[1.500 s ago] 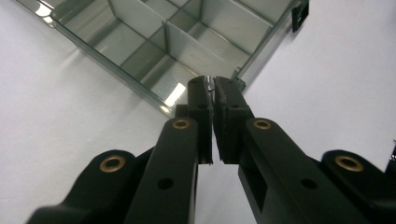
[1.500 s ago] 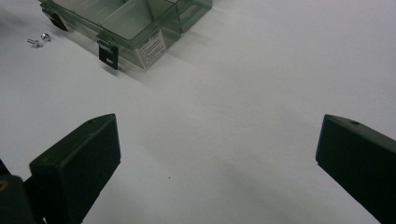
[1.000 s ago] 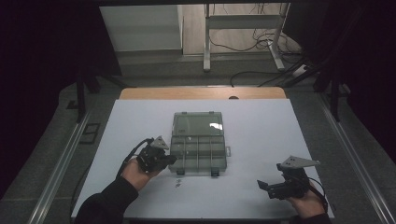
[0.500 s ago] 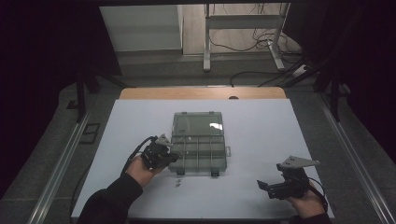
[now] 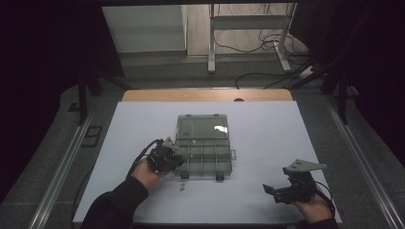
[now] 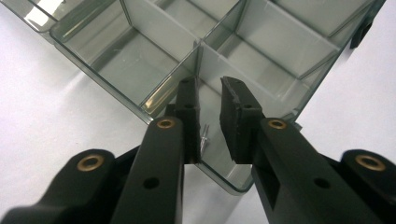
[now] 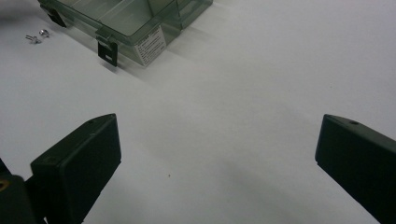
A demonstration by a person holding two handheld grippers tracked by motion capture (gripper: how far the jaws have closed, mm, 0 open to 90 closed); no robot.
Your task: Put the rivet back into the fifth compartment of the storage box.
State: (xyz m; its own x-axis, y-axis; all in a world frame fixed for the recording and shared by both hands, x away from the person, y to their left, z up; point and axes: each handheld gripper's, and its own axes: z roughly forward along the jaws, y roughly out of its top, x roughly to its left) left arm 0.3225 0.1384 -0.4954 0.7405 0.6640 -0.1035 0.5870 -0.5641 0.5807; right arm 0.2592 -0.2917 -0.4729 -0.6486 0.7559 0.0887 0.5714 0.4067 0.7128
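Mid-table sits the clear compartment box [image 5: 204,149], lid thrown back toward twelve o'clock. The left gripper [image 6: 209,100] hangs over the box's corner at about eight o'clock, its jaws just eased a little apart with a small screw [image 6: 204,137] loose between them. At four o'clock the right gripper [image 5: 274,191] rests over bare table [image 5: 267,129], jaws spread wide. Two screws [image 5: 181,187] lie just in front of the box.
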